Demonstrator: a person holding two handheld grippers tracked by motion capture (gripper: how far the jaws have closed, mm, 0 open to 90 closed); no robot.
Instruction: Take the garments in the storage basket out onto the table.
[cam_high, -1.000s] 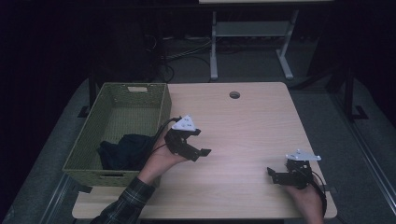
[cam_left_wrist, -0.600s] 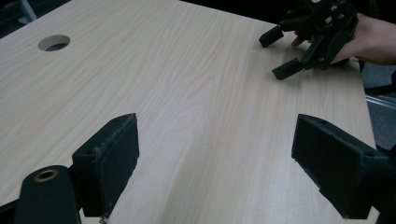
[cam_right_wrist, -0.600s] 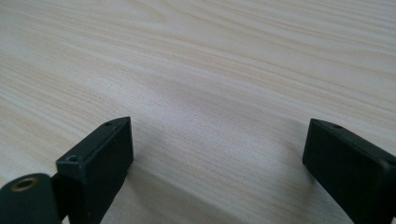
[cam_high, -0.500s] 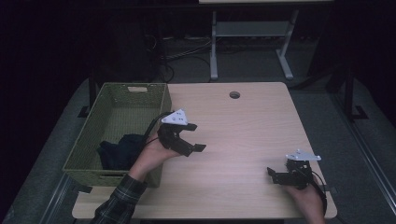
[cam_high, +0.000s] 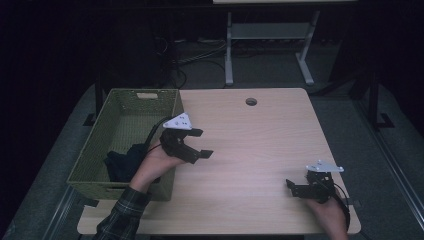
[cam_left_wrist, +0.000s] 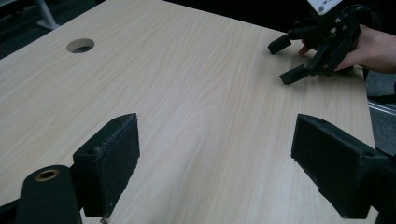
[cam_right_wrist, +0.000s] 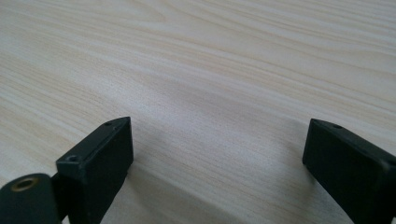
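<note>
My left gripper (cam_high: 201, 144) hovers over the wooden table (cam_high: 250, 145), just right of the green woven basket (cam_high: 125, 102). Its jaws stand wide open with nothing between them, as the left gripper view (cam_left_wrist: 215, 163) confirms. A dark cloth (cam_high: 121, 162) lies in the basket's near end, partly hidden behind the left hand. My right gripper (cam_high: 292, 187) rests low at the table's near right corner, open and empty. In its own view the right gripper (cam_right_wrist: 215, 158) frames only bare wood. Farther off in the left gripper view is the right gripper (cam_left_wrist: 287, 60), held in a hand.
A round cable hole (cam_high: 251, 101) sits near the table's far edge, also seen as the hole (cam_left_wrist: 80, 45) from the left gripper. Beyond the table stand a metal frame (cam_high: 270, 35) and cables on the dark floor.
The left gripper has drifted slightly left and away, closer to the basket's right wall, still open. The right gripper has stayed put.
</note>
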